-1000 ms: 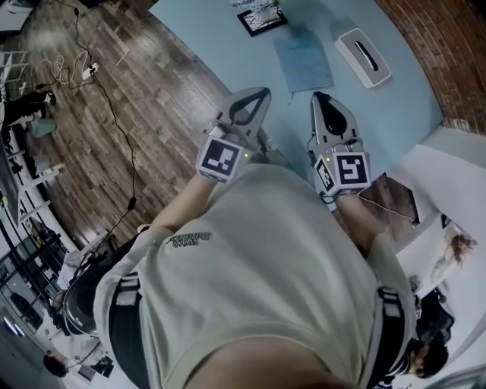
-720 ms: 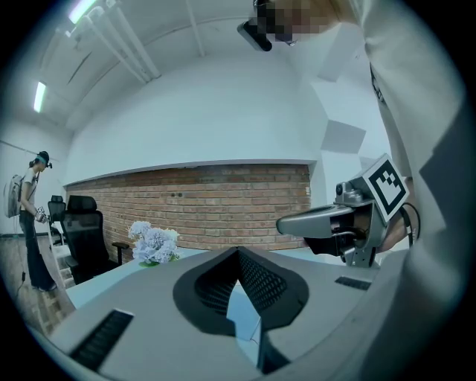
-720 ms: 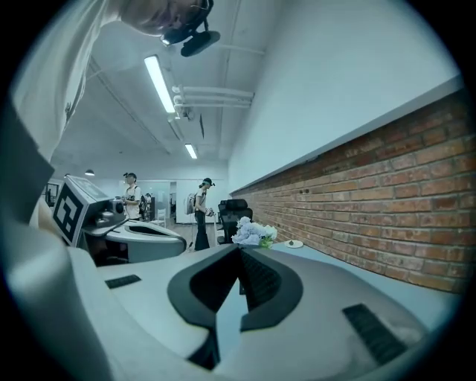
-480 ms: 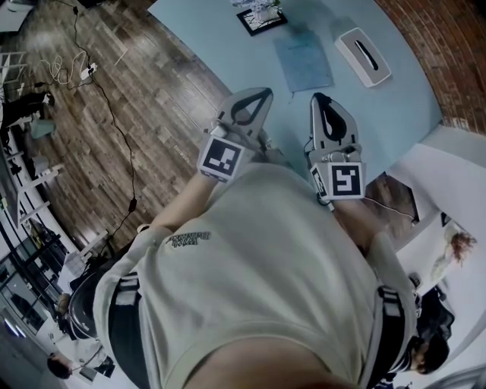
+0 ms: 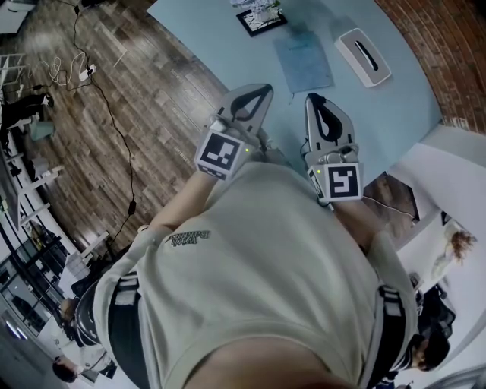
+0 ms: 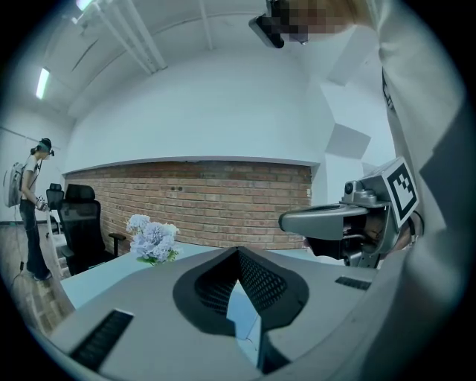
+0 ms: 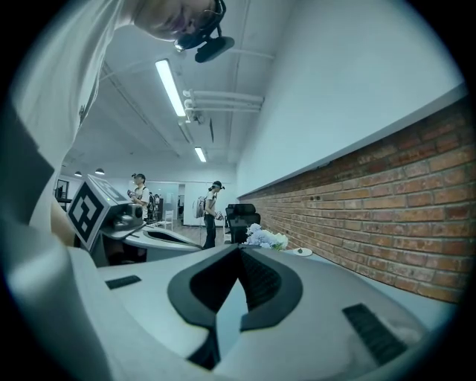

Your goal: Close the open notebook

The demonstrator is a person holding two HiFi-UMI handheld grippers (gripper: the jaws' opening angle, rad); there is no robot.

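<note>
A blue notebook (image 5: 304, 61) lies flat on the light blue table (image 5: 220, 45) and shows a single plain cover face, so it looks closed. Both grippers hover side by side above the table's near part, well short of the notebook. In the head view my left gripper (image 5: 266, 90) has its jaws together with nothing between them. My right gripper (image 5: 310, 98) is shut and empty too. In the left gripper view the pads of the left gripper (image 6: 238, 251) meet, and the right gripper (image 6: 286, 221) shows beside it. The right gripper (image 7: 239, 250) points along the table toward the flowers.
A white tissue box (image 5: 364, 55) sits right of the notebook. Pale flowers (image 6: 152, 238) by a black frame (image 5: 260, 18) stand at the table's far end. Wooden floor (image 5: 114, 114) with cables lies left. A brick wall (image 7: 387, 208), an office chair (image 6: 78, 223) and standing people surround the table.
My right gripper has shifted slightly left in the head view and rolled a little. The left gripper has kept still. Both stay shut.
</note>
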